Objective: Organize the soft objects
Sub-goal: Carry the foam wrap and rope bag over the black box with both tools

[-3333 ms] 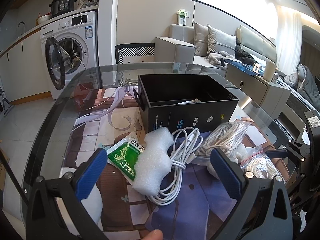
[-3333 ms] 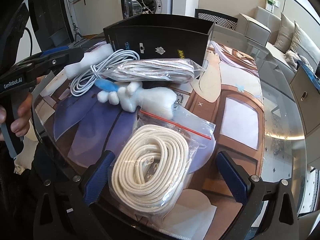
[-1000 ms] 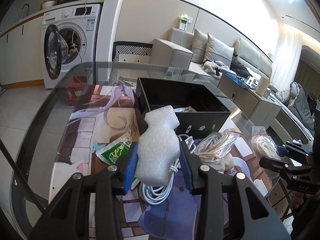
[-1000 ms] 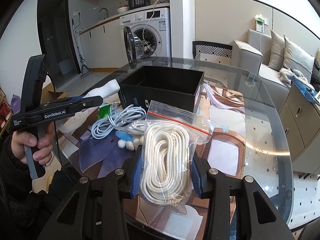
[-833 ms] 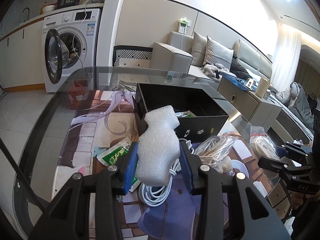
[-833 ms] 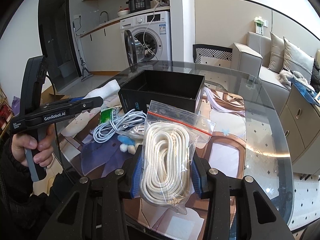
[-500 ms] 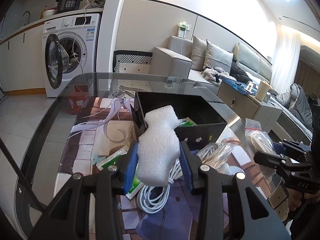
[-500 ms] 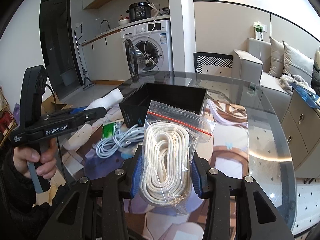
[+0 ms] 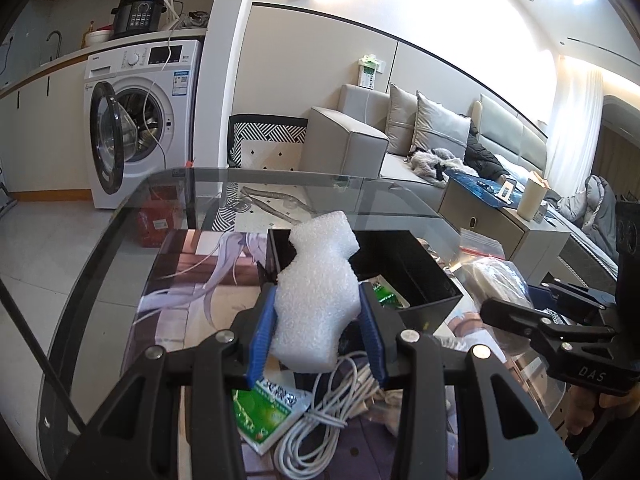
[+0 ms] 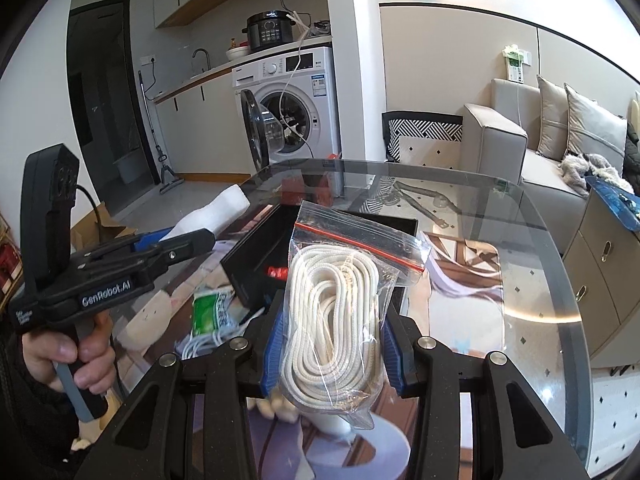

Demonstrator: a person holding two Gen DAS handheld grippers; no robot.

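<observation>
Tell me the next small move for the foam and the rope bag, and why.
Probably carry both forward over the black box, then release. The left gripper is shut on the foam and the right gripper on the rope bag, both lifted just short of its opening.

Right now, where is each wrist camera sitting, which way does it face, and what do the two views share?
Left wrist: rides the left gripper, faces the black box and sofa; jaws clamp the white foam piece; right gripper at right.
Right wrist: rides the right gripper, faces the washing machine; jaws clamp the bagged white rope; left hand visible.
Shared: black box, glass table, green packet.
</observation>
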